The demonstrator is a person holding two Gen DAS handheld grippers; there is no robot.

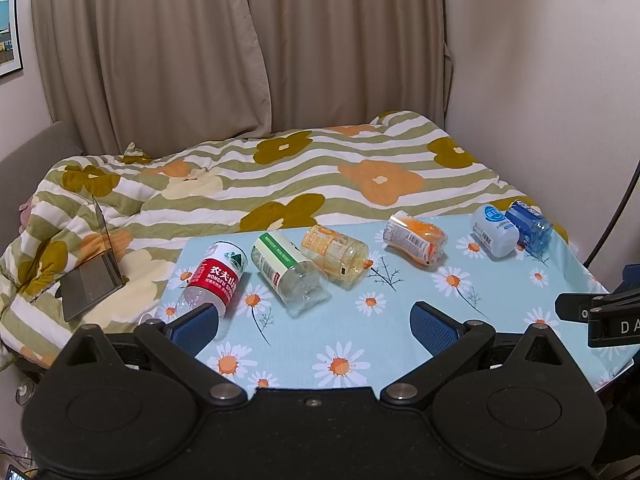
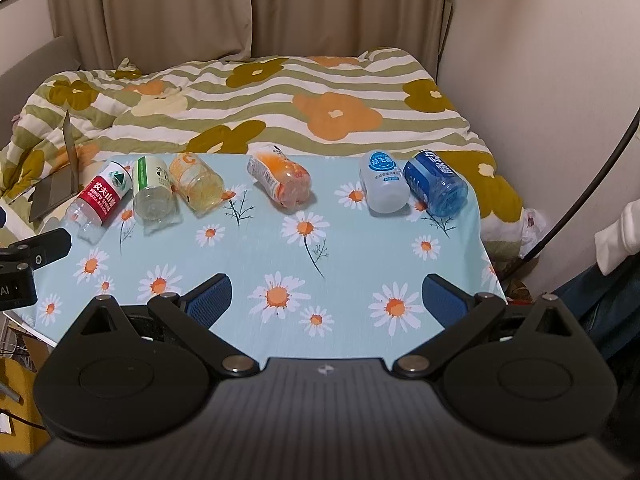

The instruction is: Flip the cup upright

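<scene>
Several plastic bottles lie on their sides along the far part of a daisy-print table [image 1: 320, 344] [image 2: 320, 248]. From left: a red-label bottle [image 1: 214, 280] [image 2: 98, 200], a green-label bottle [image 1: 286, 268] [image 2: 152, 192], a yellow bottle [image 1: 334, 250] [image 2: 196, 184], an orange bottle [image 1: 414, 236] [image 2: 280, 180], a white bottle [image 1: 494, 230] [image 2: 382, 182] and a blue bottle [image 1: 528, 224] [image 2: 436, 182]. My left gripper [image 1: 314, 324] is open and empty, its left finger close to the red-label bottle. My right gripper [image 2: 328, 296] is open and empty over the table's near part.
A bed with a flowered striped quilt [image 1: 280, 168] [image 2: 260, 96] lies behind the table. An open laptop [image 1: 94, 276] [image 2: 56, 184] sits on the bed at the left. Curtains and a wall stand behind. A dark cable [image 2: 580, 200] runs down at the right.
</scene>
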